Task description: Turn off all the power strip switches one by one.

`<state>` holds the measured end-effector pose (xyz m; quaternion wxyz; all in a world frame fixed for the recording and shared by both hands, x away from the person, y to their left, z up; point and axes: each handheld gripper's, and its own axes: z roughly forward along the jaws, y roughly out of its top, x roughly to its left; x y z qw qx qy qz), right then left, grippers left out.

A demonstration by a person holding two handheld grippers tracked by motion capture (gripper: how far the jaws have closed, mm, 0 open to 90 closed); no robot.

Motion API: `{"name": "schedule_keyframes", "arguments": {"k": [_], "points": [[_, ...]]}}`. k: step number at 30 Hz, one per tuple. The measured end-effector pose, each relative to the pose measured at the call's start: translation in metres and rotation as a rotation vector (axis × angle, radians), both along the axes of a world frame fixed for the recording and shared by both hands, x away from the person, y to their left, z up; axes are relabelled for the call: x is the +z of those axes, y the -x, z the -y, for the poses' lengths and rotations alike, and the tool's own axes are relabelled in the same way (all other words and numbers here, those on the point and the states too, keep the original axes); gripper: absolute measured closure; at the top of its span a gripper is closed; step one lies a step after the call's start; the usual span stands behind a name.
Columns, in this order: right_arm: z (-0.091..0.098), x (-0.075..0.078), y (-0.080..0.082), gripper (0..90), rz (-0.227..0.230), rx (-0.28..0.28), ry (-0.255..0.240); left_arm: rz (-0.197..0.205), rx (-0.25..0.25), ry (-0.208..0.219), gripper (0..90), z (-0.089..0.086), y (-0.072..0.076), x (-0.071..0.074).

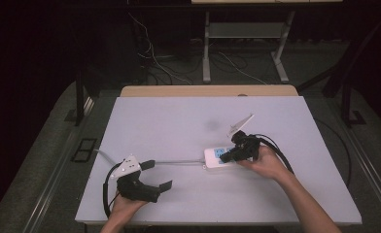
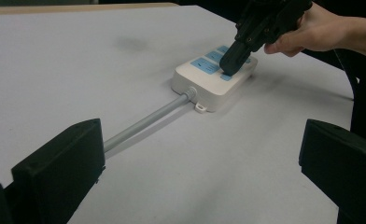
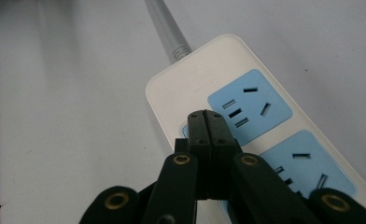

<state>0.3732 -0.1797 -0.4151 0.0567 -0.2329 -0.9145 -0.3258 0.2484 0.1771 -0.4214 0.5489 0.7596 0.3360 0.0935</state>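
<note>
Wide-jawed left hand-held gripper (image 1: 157, 175) rests apart; closed right hand-held gripper (image 3: 206, 116) presses the power strip (image 3: 228, 88).

White power strip (image 3: 181, 88), blue sockets (image 3: 249, 106); grey cord (image 2: 146, 122).

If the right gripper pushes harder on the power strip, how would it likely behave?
The power strip lies flat and low on the table, so tipping seems unlikely. Its smooth white casing would probably slide instead. The grey cable looks fairly stiff and may swing with it. The right gripper, jaws shut, presses from above, probably pinning it.
</note>
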Motion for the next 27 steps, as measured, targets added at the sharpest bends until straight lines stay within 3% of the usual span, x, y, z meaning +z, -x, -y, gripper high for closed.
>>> {"name": "schedule_keyframes", "arguments": {"k": [5,11,14,21,27], "points": [[0.0,-0.001,0.001,90.0,0.0,-0.005,-0.004,-0.001,-0.002,-0.005,0.0,0.002,-0.001,0.0],[-0.006,0.003,0.003,90.0,0.022,0.007,0.05,-0.001,-0.008,-0.008,0.0,0.002,-0.001,0.0],[-0.014,0.006,0.005,90.0,0.044,0.028,0.102,-0.001,-0.008,-0.008,0.0,0.003,-0.001,0.0],[-0.012,0.005,0.003,90.0,0.03,0.038,0.09,-0.004,-0.006,-0.007,0.0,0.002,-0.002,-0.001],[-0.014,0.008,0.006,90.0,0.057,0.042,0.115,-0.002,-0.007,-0.005,0.0,0.002,-0.002,-0.001]]}}
